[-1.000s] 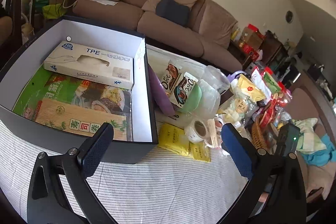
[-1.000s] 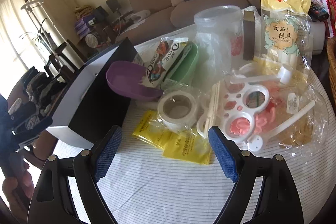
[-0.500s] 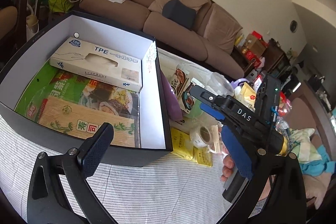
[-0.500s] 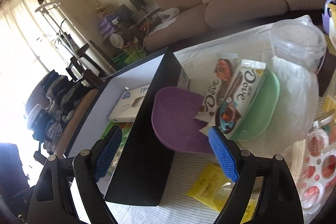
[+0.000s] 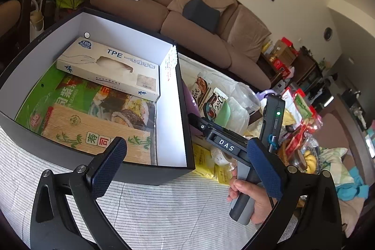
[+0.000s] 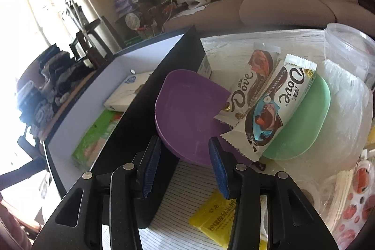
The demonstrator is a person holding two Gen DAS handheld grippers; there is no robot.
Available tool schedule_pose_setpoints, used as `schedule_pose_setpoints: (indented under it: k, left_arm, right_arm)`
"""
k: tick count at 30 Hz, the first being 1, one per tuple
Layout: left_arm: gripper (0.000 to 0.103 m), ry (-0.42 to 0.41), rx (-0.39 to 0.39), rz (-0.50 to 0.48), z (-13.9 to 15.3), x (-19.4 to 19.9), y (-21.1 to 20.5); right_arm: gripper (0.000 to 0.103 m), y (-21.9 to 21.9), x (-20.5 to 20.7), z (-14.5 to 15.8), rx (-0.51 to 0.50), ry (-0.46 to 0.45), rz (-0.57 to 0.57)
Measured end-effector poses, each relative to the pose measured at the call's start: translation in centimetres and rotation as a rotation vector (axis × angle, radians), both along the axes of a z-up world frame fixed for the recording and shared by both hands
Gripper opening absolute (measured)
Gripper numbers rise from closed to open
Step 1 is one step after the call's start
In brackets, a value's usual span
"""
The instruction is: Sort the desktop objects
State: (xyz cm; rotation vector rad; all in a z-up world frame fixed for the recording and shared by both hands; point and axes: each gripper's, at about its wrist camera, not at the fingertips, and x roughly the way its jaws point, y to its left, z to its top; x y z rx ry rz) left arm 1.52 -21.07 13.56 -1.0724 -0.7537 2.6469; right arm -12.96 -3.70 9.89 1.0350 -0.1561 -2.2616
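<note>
A black box (image 5: pixel 173 123) with white inner walls holds a TPE glove box (image 5: pixel 110 67) and a green seaweed pack (image 5: pixel 77 114). My left gripper (image 5: pixel 185 165) is open and empty, in front of the box's near wall. My right gripper (image 6: pixel 185 165) is open but narrowed, its pads either side of the near rim of a purple bowl (image 6: pixel 185 109) that leans on the box's outer wall (image 6: pixel 150 114). Two Dove chocolate bars (image 6: pixel 279 104) lie across the purple bowl and a green bowl (image 6: pixel 304 130). The right gripper's body (image 5: pixel 225 144) shows in the left view.
Yellow sachets (image 6: pixel 215 219) lie on the striped cloth under my right gripper. A clear plastic tub (image 6: pixel 346 50), a plastic bag and a pink-and-white mould set (image 6: pixel 354 191) crowd the right. Snack bags and a basket (image 5: pixel 300 132) stand further right. A sofa is behind.
My right gripper has moved forward to the purple bowl's rim and its jaws have narrowed around it. The left gripper has shifted slightly closer to the box, still open.
</note>
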Motion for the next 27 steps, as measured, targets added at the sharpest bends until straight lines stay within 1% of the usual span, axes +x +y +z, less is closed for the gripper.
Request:
schedule_pose_setpoints:
  k: [2, 4, 5, 8, 10, 13, 16, 20, 22, 25, 26, 27]
  left_arm:
    - [0.103, -0.002, -0.004, -0.004, -0.1, -0.1, 0.1]
    - [0.103, -0.005, -0.007, -0.007, -0.1, -0.2, 0.2]
    - [0.103, -0.006, -0.007, -0.008, -0.2, -0.2, 0.3]
    - [0.103, -0.007, -0.008, -0.01, -0.1, -0.2, 0.4]
    - [0.103, -0.007, -0.009, -0.01, -0.2, -0.2, 0.4]
    - [0.103, -0.009, -0.009, -0.013, -0.2, -0.2, 0.4]
    - [0.103, -0.013, -0.013, -0.023, -0.3, -0.3, 0.6]
    - [0.103, -0.016, -0.03, -0.045, -0.4, -0.4, 1.5]
    - [0.103, -0.015, -0.04, -0.054, -0.5, -0.5, 1.9]
    - [0.103, -0.019, -0.042, -0.069, -0.6, -0.6, 2.4]
    - [0.103, -0.021, -0.041, -0.072, -0.6, -0.6, 2.4]
    - [0.103, -0.022, -0.04, -0.073, -0.6, -0.6, 2.5]
  right_arm:
    - [0.044, -0.9, 0.1, -0.1, 0.064, 0.026, 0.03]
    - [0.036, -2.0, 0.2, -0.3, 0.132, 0.056, 0.067]
    - [0.03, -2.6, 0.4, -0.5, 0.172, 0.067, 0.086]
    - [0.024, -3.5, 0.9, -0.8, 0.236, 0.096, 0.115]
    - [0.022, -3.2, 1.2, -0.6, 0.232, 0.105, 0.099]
    - [0.018, -2.1, 1.5, -0.1, 0.171, 0.101, 0.078]
    - [0.017, -1.3, 2.0, 0.5, 0.12, 0.094, 0.084]
    - [0.016, -1.1, 2.9, 1.2, 0.135, 0.109, 0.1]
    - [0.017, -1.1, 3.0, 1.0, 0.13, 0.08, 0.121]
    - [0.024, -1.4, 3.2, 0.9, 0.11, 0.036, 0.133]
    - [0.032, -1.3, 3.5, 1.1, 0.097, 0.03, 0.139]
    - [0.049, -1.1, 3.7, 1.3, 0.087, 0.031, 0.138]
